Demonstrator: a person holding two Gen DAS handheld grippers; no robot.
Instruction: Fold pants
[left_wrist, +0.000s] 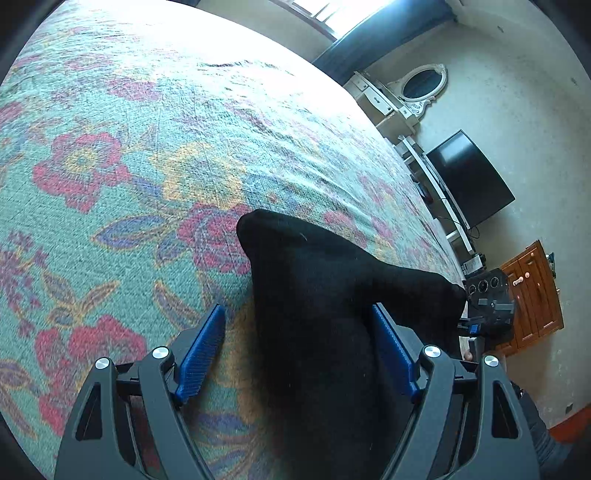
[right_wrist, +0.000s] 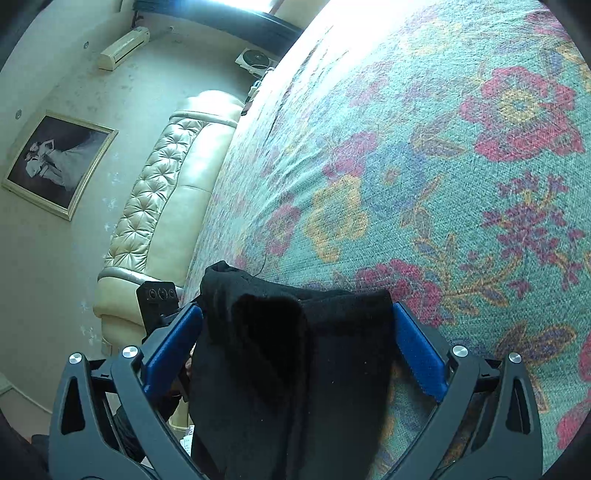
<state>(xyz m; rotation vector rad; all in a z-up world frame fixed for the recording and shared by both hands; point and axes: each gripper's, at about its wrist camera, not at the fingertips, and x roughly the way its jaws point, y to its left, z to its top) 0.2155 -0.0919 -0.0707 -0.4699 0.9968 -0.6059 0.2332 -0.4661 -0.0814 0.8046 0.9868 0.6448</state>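
Observation:
The black pants (left_wrist: 317, 295) lie on a floral bedspread (left_wrist: 147, 147). In the left wrist view a bunched part of the pants sits between the blue pads of my left gripper (left_wrist: 299, 321), whose jaws stand wide apart. In the right wrist view a thick folded part of the pants (right_wrist: 295, 332) fills the gap between the pads of my right gripper (right_wrist: 297, 325), also wide apart. The right gripper also shows in the left wrist view (left_wrist: 487, 302) at the far end of the fabric, and the left gripper shows in the right wrist view (right_wrist: 159, 302).
The bedspread (right_wrist: 443, 166) covers most of both views. A cream tufted headboard (right_wrist: 159, 206) and a framed picture (right_wrist: 55, 162) are to the left in the right wrist view. A TV (left_wrist: 469, 177), a white dresser with mirror (left_wrist: 406, 92) and a wooden cabinet (left_wrist: 532, 295) stand beyond the bed's edge.

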